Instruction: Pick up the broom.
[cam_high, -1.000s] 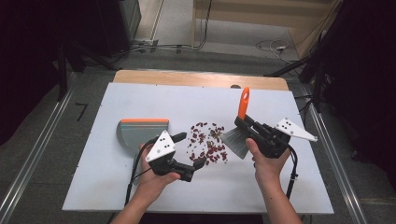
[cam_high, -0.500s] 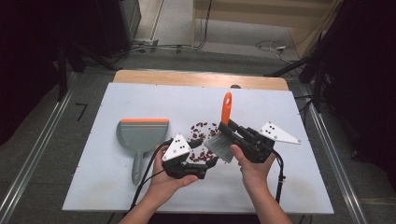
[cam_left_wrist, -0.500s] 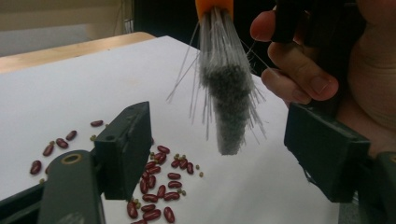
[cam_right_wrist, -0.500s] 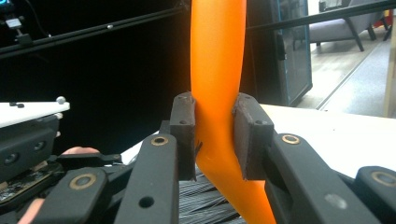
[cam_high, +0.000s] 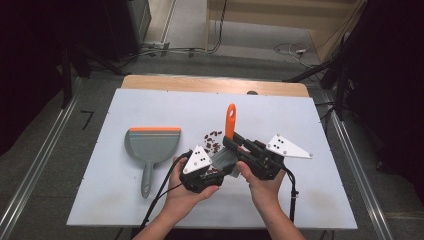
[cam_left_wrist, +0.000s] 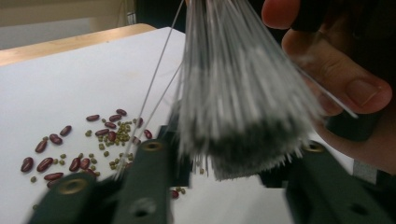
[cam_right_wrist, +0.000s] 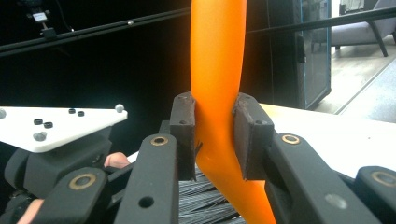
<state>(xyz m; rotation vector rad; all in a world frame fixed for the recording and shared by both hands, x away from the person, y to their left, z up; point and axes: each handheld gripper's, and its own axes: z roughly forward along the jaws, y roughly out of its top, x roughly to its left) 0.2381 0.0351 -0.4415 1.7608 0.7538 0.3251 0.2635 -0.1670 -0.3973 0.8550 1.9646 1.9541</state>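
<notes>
Both hands shifted left-inward since earlier frame; brush now over table centre. Dustpan (cam_high: 150, 145) idle at left. Left gripper (cam_high: 212, 175) jaws just closing around bristles (cam_left_wrist: 243, 116), contact unclear. Beans (cam_high: 212, 140) beside it. Right gripper (cam_right_wrist: 215, 140) clamps brush handle (cam_high: 230, 120). Step: straightening bristles; next, sweep toward dustpan. Brush head hidden.

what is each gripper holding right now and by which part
The right gripper clamps the brush by its orange handle. The left gripper has just been closing with the brush's bristles between its jaws; whether they are gripped cannot be told.
</notes>
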